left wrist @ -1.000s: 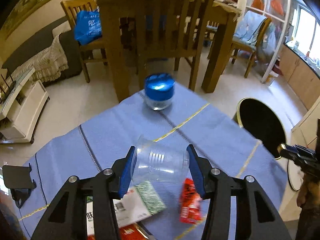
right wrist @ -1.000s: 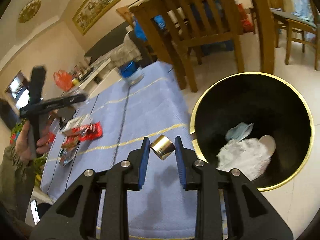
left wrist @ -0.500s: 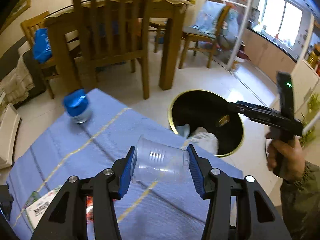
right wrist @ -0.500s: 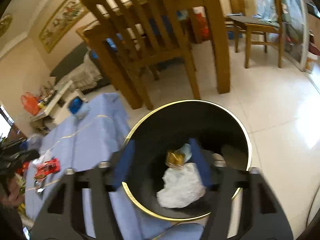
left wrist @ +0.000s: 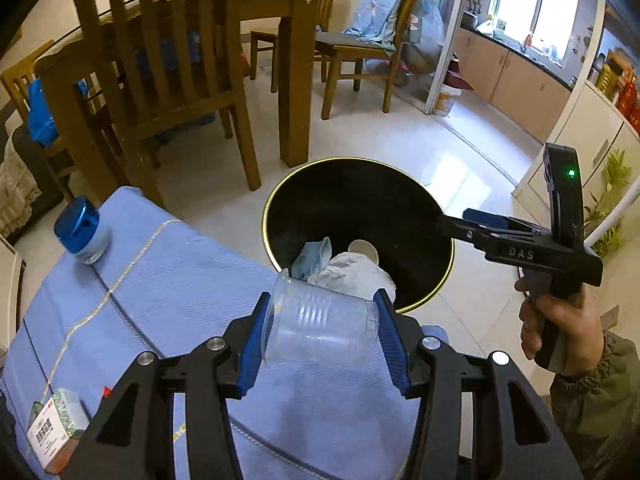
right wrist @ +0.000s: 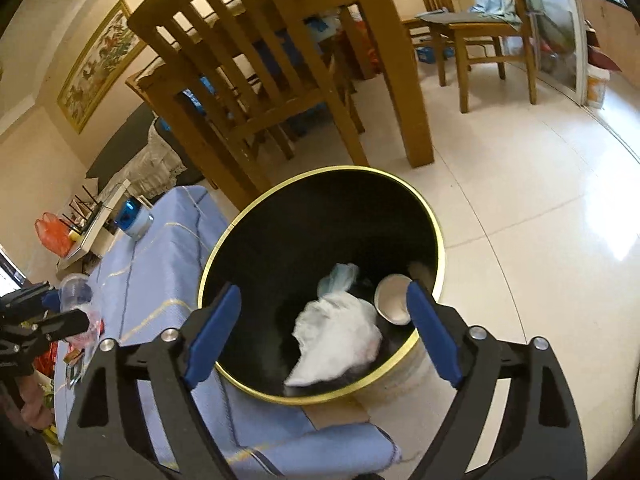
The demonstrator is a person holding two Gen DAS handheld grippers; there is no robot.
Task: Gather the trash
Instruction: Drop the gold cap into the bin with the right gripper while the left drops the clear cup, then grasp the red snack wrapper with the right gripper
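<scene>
My left gripper is shut on a clear plastic cup, held on its side above the blue tablecloth, just short of the black trash bin with a gold rim. My right gripper is open and empty above the bin; it also shows in the left wrist view. In the bin lie crumpled white trash, a bluish wad and a round pale piece. The cup shows small at the left of the right wrist view.
A blue-lidded jar stands at the table's far corner. A green-white packet and red wrappers lie on the cloth. Wooden chairs and a dining table stand beyond the bin on the tiled floor.
My right gripper swung over the bin, opened and dropped the small gold piece in. My left gripper carried the cup rightward towards the bin.
</scene>
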